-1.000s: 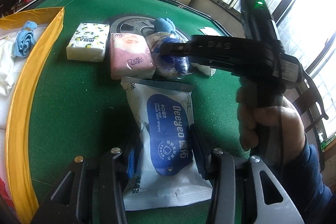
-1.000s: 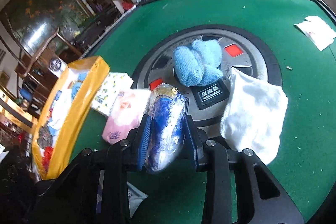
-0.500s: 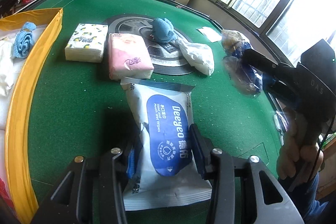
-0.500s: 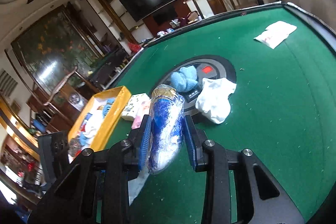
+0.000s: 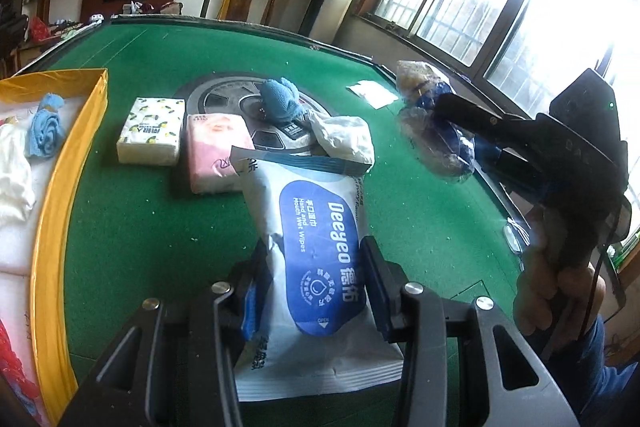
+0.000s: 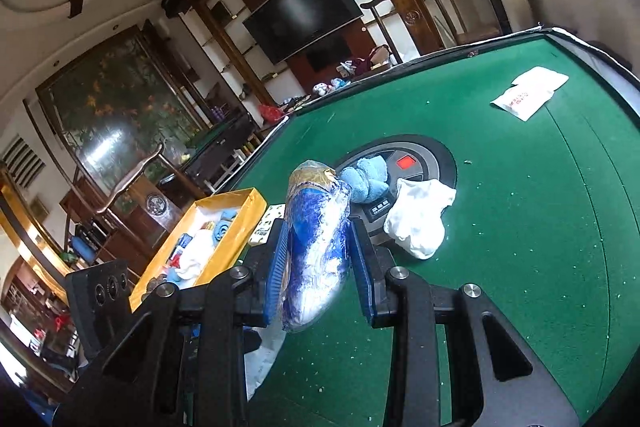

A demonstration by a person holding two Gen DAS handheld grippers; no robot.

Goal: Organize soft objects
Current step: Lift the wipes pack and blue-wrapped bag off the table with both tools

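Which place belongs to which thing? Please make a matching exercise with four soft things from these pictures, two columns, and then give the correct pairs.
Things:
1. wet wipes pack
2. blue plastic-wrapped bundle
3. small blue towel roll
4. white cloth

Places:
A. inside the yellow box
B. held off the table in the right tool
C. lying on the green table, partly on the round centre panel
D. between the fingers of the left tool

Pairs: 1-D, 2-B, 3-A, 4-C
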